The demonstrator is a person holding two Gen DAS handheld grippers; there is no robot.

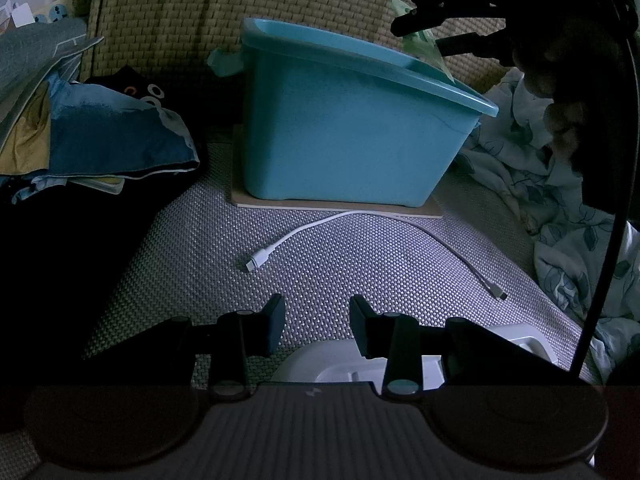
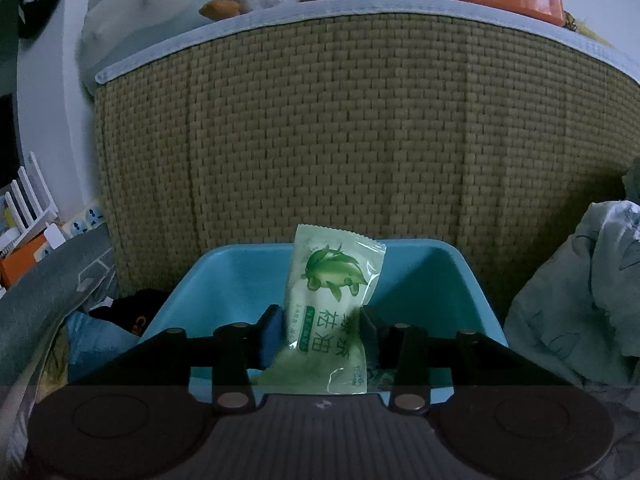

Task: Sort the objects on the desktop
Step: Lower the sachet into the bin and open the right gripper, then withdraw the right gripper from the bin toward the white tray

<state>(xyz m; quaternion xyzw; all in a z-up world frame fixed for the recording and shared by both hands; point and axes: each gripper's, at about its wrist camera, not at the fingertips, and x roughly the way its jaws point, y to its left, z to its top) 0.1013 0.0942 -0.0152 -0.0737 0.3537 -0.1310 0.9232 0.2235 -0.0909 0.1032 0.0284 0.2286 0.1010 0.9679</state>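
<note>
A teal plastic bin [image 1: 344, 128] stands on a thin board at the back of the woven mat. My right gripper [image 2: 320, 328] is shut on a pale green wet-wipe packet [image 2: 332, 280] and holds it upright just above the bin's open top [image 2: 432, 276]. In the left wrist view the right gripper [image 1: 424, 32] and the packet [image 1: 420, 44] show over the bin's far right rim. A white cable [image 1: 360, 236] lies on the mat in front of the bin. My left gripper [image 1: 316, 320] is open and empty, low over the mat near the cable.
A white object [image 1: 344, 364] lies under the left gripper. Folded clothes [image 1: 92, 136] are piled at the left, a floral cloth [image 1: 560, 200] at the right. A woven sofa back [image 2: 360, 140] rises behind the bin, with plush toys and an orange box on top.
</note>
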